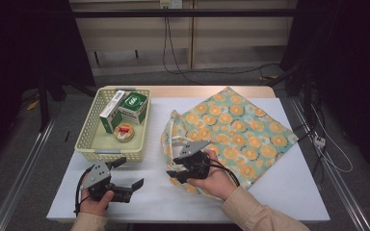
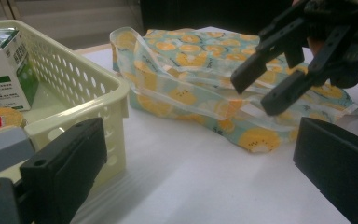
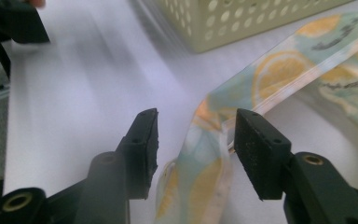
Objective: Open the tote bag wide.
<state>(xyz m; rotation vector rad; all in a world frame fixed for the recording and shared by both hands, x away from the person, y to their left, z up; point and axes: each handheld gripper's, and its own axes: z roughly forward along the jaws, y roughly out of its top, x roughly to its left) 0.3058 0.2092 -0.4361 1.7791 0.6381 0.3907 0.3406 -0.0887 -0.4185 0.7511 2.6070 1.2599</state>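
a white table top [image 1: 279,187] with a strip of pale wood along its far edge stands in a dim room, with grey floor around it, metal rails down both sides, and black cables hanging from a socket on the beige wall behind. a cream plastic basket [image 1: 92,144] full of small holes sits at the left of the table. in it are two white and green boxes [image 1: 125,109] and a small round tin [image 1: 125,132] with a red label. one box shows printed characters in the left gripper view, but they are cut off and i can't read them. a cloth bag [image 1: 243,130], pale green with orange slices printed all over, lies flat to the right of the basket, its handles toward the near edge. small dark writing sits under some slices, too blurred to read. the right gripper [image 1: 179,170] hangs over the bag's near corner, its jaws spread with a handle strap [image 3: 200,158] between them, unpinched. the left gripper [image 1: 127,177] rests low just in front of the basket, jaws wide apart and holding nothing.
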